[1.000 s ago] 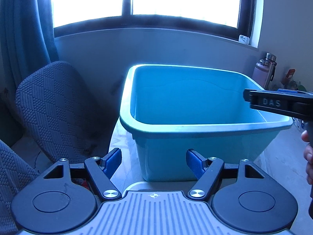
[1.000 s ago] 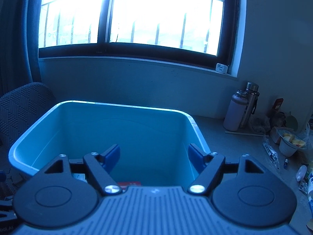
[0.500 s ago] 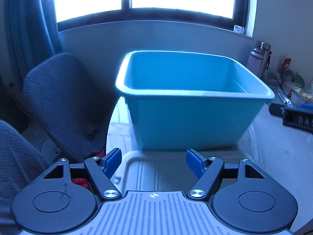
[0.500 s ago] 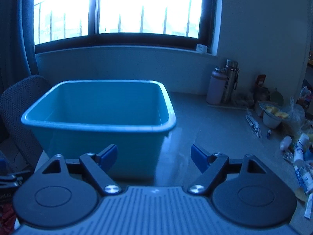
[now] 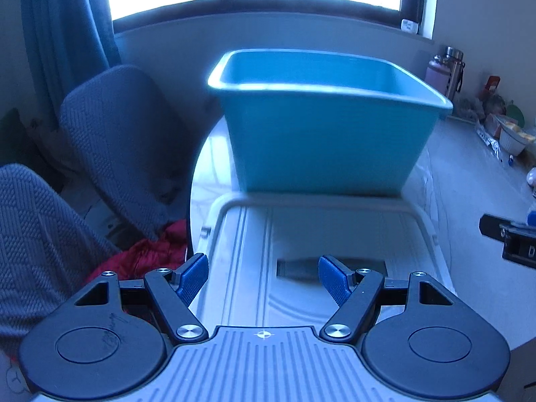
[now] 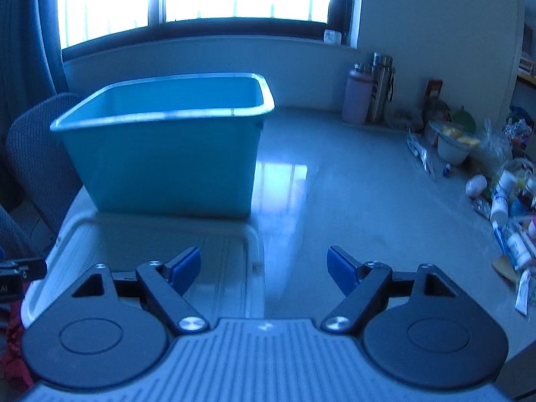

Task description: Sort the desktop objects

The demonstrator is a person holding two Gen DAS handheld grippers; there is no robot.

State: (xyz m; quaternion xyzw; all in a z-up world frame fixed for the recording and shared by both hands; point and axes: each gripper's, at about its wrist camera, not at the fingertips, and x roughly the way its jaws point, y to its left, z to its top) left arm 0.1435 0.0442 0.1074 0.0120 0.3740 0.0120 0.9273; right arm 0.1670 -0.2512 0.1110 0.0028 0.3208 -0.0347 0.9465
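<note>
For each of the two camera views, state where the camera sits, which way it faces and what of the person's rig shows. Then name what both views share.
Left wrist: rides the left gripper, facing the blue tub over a pale lid; its open fingers show, the right gripper at the edge.
Right wrist: rides the right gripper, facing the table and clutter; its open fingers show.
Shared: tub, lid, window, bottles.

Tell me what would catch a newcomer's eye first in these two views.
The big blue tub dominates, standing on the left part of the grey table below the bright window, with a pale lid lying flat in front of it. Next, the clutter of small bottles and packets along the table's right edge.
</note>
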